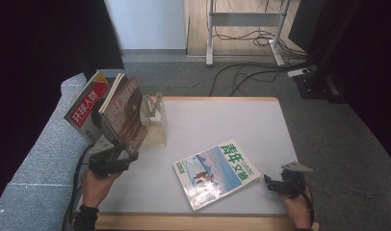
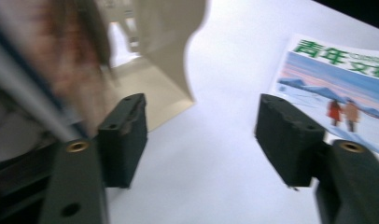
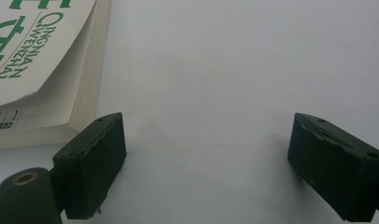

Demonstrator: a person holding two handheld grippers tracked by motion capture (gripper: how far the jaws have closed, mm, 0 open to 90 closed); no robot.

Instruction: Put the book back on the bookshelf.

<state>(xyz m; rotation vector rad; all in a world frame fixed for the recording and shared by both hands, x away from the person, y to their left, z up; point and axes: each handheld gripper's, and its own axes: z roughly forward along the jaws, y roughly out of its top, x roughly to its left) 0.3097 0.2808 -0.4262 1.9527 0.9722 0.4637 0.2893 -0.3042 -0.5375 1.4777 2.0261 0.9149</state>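
Two magazines point(image 1: 107, 108) already lean against the cream bookend point(image 1: 157, 122) at about ten o'clock on the white table point(image 1: 222, 120), so that part of the shelving looks done. The left gripper point(image 1: 119, 156) sits just below them at about eight o'clock; its jaws stand wide apart with nothing between them, though blurred pages brush past the left jaw in the left gripper view. One blue-and-green magazine point(image 1: 216, 172) lies flat near the middle, toward six o'clock, and has yet to be stood up. The right gripper point(image 1: 273, 184) rests at about four o'clock, just beside that magazine's corner, jaws wide and empty.
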